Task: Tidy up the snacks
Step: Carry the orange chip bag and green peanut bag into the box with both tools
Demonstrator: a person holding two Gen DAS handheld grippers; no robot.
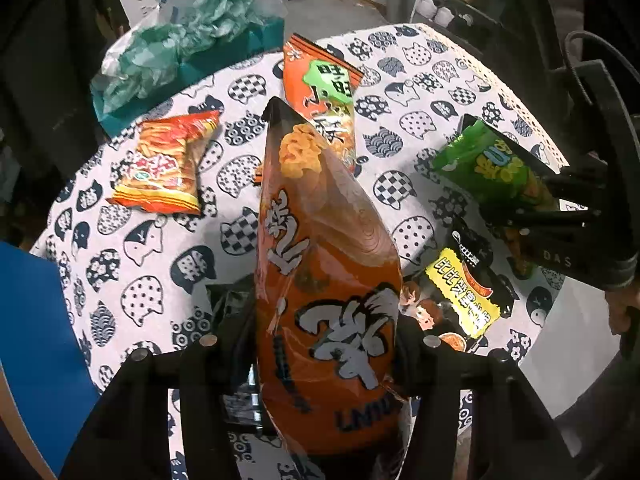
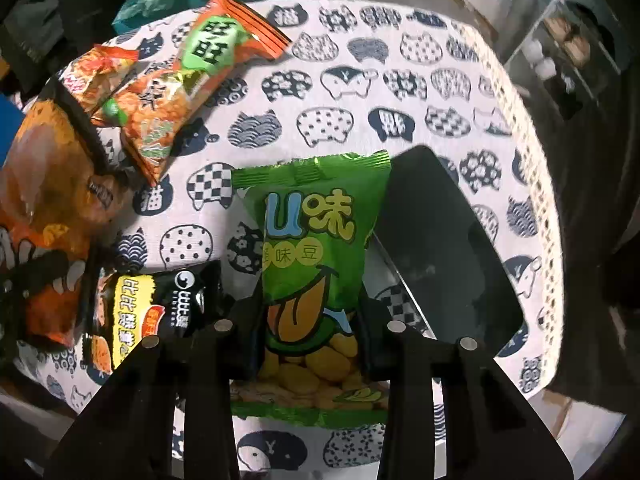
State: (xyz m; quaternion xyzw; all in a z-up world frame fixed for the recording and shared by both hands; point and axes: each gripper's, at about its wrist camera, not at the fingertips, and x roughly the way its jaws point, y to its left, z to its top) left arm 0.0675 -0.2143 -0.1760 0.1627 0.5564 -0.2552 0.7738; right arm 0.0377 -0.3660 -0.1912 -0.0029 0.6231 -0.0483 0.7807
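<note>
Cat-print table [image 2: 400, 92]: left gripper [image 1: 326, 344] clamps the orange chip bag [image 1: 320, 264], right gripper [image 2: 310, 336] clamps the green bean packet [image 2: 316, 264], both lifted for sorting, probably toward the black tray [image 2: 444, 252] at three o'clock.

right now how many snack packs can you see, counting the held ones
5: big orange bag in the left hand-held gripper, green bean pack in the right hand-held gripper, and three on the tablecloth: red-orange pack, orange-green pack, black-yellow pack. Others may be hidden.

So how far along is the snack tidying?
No finished pile or container is visible. In hand: the left claw grips a big orange bag, the right claw a green bean packet. Left on the cloth: two orange packets and a black-and-yellow packet.
</note>
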